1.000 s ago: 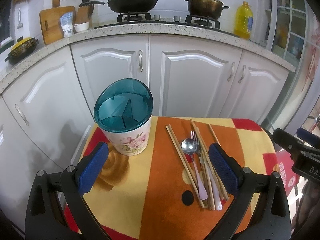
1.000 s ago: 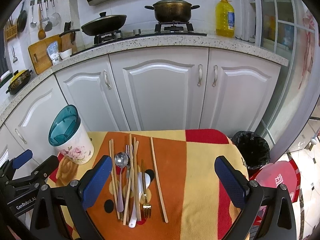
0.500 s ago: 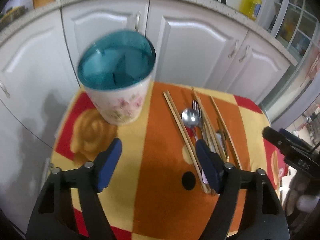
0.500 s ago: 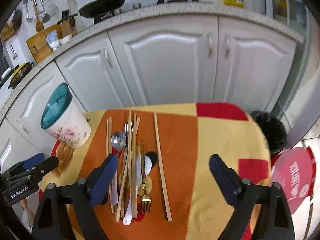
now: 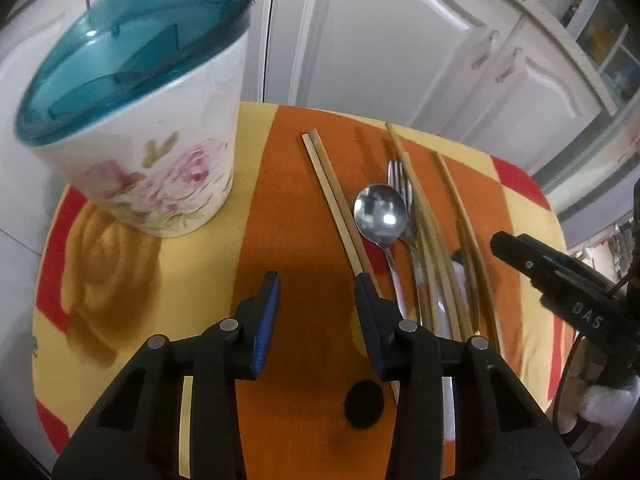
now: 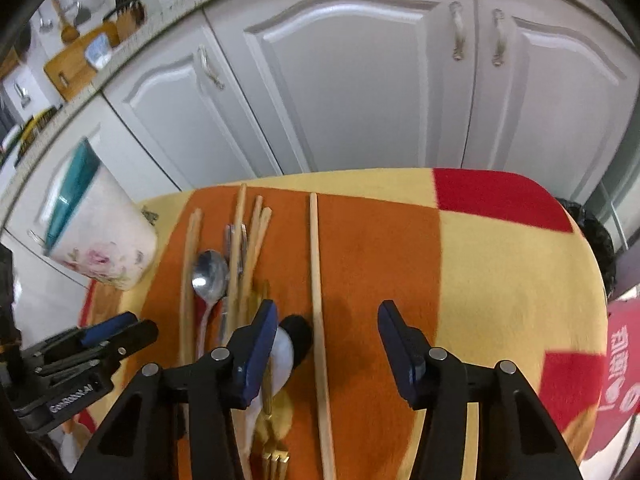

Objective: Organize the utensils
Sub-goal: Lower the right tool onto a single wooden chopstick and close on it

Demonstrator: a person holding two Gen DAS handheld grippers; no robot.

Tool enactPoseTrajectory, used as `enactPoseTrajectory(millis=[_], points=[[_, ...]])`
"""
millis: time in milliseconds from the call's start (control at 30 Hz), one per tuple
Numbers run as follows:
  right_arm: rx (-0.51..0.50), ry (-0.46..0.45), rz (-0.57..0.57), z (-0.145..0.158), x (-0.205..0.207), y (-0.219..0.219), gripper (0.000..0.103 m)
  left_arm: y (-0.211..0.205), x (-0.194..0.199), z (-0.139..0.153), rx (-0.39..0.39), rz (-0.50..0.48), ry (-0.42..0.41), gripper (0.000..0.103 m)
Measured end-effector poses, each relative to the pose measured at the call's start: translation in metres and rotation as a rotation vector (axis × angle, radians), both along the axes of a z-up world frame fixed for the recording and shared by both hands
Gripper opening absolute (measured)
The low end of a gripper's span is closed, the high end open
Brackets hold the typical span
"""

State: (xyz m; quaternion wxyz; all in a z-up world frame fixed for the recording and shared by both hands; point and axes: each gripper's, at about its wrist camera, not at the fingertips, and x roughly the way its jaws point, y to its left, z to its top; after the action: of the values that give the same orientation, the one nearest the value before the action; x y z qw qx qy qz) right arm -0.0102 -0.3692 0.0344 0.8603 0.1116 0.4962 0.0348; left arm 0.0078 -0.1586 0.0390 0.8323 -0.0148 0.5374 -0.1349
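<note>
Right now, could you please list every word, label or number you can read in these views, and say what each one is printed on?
"DAS": white letters on the black body of the right claw, left wrist view; possibly cut off.
"GenRobot.AI": my best reading of blurred white print on the left claw, right wrist view.
White characters on the red sign at the right edge: too blurred to read.
</note>
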Motion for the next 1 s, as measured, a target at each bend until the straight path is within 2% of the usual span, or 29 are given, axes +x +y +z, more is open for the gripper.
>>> enactPoseTrajectory(millis=[67,167,333,600,667,700,733,800,867,1000], points=[[0.01,0.023,0.014,-0.008,0.007,0.001,0.038,-0.003,0.005,-0.003,0.005,-0.001,0.005,0.036],[0.028,0.034,0.016,-0.017,0.011,-0.001,0.034,-0.008,0.011,-0.009,0.022,-0.003,0.018,0.036],[0.046,0.02,0.017,-0.018,0.012,-0.007,0.028,-0.012,0.015,-0.015,0.007,0.006,0.024,0.036],[0.047,0.019,0.013,-0.016,0.012,-0.007,0.028,-0.02,0.02,-0.015,-0.017,-0.014,0.029,0.035],[0.036,0.01,0.018,-0.016,0.012,-0.004,0.028,-0.021,0.02,-0.016,-0.054,-0.025,0.032,0.026],[0.025,0.004,0.024,-0.015,0.013,-0.002,0.028,-0.02,0.021,-0.017,-0.087,-0.036,0.04,0.015],[0.01,-0.003,0.032,-0.015,0.013,0.0,0.027,-0.02,0.022,-0.018,-0.107,-0.041,0.043,0.011],[-0.01,-0.008,0.037,-0.016,0.013,0.001,0.019,-0.02,0.021,-0.018,-0.113,-0.048,0.043,0.009],[0.029,-0.005,0.02,-0.017,0.009,-0.007,0.013,-0.018,0.018,-0.017,-0.116,-0.057,0.048,0.006],[0.057,0.004,-0.016,-0.016,-0.001,-0.017,0.008,-0.008,0.012,-0.017,-0.099,-0.058,0.042,0.002]])
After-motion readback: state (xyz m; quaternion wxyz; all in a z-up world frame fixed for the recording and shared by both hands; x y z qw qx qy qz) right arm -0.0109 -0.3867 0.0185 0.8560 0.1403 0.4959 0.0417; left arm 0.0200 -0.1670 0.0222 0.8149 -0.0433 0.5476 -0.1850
